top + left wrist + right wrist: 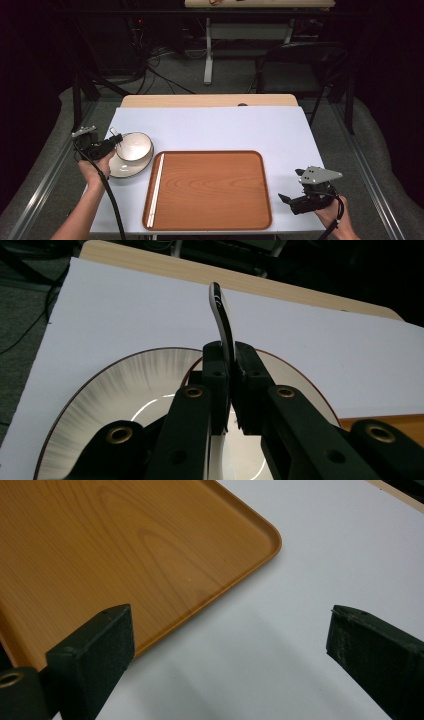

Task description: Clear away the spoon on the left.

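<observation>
My left gripper [116, 142] is shut on the thin curved handle of a dark spoon [222, 315] with a white edge, at the left side of the table. The handle rises between the pressed jaws [233, 357], over a cream bowl [134, 146] with a brown rim that stands on a saucer [125, 167]. In the left gripper view the streaked white dish [115, 390] lies right under the jaws. My right gripper [289, 199] is open near the front right corner of the wooden tray [207, 187]. Nothing lies between its pads [230, 635], which hang over bare white table.
A pair of pale chopsticks [155, 189] lies along the tray's left inner edge. The white mat [215, 127] covers the table, with a wooden strip at its far edge. A black chair [300, 65] and cables stand beyond the table.
</observation>
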The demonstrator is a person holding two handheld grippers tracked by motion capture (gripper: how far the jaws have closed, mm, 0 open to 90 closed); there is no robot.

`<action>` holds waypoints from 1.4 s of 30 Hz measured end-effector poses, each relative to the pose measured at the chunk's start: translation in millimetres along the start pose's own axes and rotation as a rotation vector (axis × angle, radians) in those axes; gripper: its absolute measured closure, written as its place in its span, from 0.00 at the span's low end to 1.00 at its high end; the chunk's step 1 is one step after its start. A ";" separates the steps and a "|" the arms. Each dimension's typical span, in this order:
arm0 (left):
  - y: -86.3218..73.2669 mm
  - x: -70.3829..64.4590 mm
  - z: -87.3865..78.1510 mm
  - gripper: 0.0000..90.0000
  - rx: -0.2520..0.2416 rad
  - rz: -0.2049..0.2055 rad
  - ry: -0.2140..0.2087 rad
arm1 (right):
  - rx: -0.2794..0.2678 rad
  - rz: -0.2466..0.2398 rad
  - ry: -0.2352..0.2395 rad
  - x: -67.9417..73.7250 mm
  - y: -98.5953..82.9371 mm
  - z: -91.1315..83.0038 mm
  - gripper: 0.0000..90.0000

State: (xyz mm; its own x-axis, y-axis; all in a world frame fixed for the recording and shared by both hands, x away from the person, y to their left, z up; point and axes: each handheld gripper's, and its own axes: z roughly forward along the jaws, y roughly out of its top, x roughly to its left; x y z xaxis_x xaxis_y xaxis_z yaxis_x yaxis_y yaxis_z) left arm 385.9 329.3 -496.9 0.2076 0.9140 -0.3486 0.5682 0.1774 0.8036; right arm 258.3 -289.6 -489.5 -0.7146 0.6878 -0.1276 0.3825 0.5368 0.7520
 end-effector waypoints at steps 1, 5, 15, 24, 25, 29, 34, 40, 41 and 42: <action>0.6 -0.4 -1.0 0.95 0.000 0.006 -0.003 | -0.001 -0.001 -0.001 -0.1 -0.1 -0.1 0.05; 2.5 -3.1 -4.5 0.95 -0.007 0.026 -0.015 | -0.003 -0.003 -0.002 -0.1 -0.3 -1.2 0.05; 9.8 -11.4 -15.9 0.96 -0.016 0.096 -0.027 | -0.005 -0.004 -0.002 -0.2 -0.1 -1.3 0.05; 17.9 -25.1 -28.6 0.96 -0.025 0.177 -0.044 | -0.005 -0.003 -0.002 0.4 0.3 -0.9 0.05; 18.7 -26.8 -29.6 0.96 -0.028 0.186 -0.044 | -0.003 -0.003 -0.001 0.2 0.2 -0.6 0.05; 22.1 -34.7 -35.5 0.96 -0.032 0.218 -0.055 | -0.001 -0.003 -0.003 0.7 0.5 -0.2 0.05; 24.8 -41.8 -42.1 0.96 -0.041 0.243 -0.078 | 0.000 -0.005 -0.003 0.2 0.5 0.3 0.05; 25.9 -49.2 -48.3 0.96 -0.053 0.255 -0.109 | 0.003 -0.008 -0.004 -0.4 0.0 0.7 0.05; 26.0 -50.7 -49.2 0.96 -0.052 0.258 -0.115 | 0.004 -0.005 -0.004 -0.4 -0.1 0.9 0.05; 26.0 -52.3 -50.2 0.96 -0.052 0.262 -0.117 | 0.005 -0.005 -0.004 -0.5 -0.1 1.1 0.05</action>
State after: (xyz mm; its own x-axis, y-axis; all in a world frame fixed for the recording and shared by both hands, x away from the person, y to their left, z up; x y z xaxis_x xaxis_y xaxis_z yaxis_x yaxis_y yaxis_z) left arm 349.9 304.5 -433.6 0.4345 0.8831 -0.1770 0.4422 -0.0380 0.8961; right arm 259.2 -289.5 -490.2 -0.7143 0.6869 -0.1340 0.3815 0.5427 0.7483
